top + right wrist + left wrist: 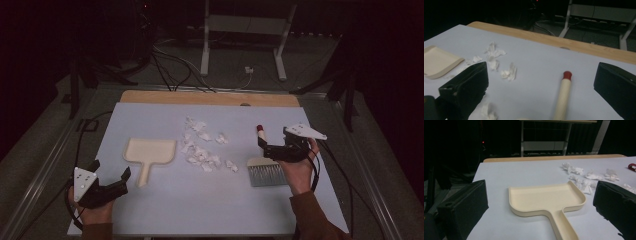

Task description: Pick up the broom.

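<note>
High view shows our right gripper (268,148) hovering over the cream wooden handle with a red tip (261,134) of the small hand brush with grey bristles (266,175), jaws spread wide and gripping nothing; the right gripper view puts that handle (563,96) between the two black jaws, apart from both. Our left gripper (111,177) is likewise open and empty, just beside the stem of the flat cream plastic dustpan (148,152), which lies on the pale blue table sheet (210,200) with its pan facing the scattered white crumpled paper scraps (202,145). We judge the main risk to be a poor grasp on the round handle: if we close off-centre, it could roll or pivot, swinging the bristles into the scraps and scattering them. On the left, the dustpan (546,198) is shallow and light, so a pinch on its thin stem may tilt it or slide it away from the scraps (584,178), leaving a gap under the lip.
</note>
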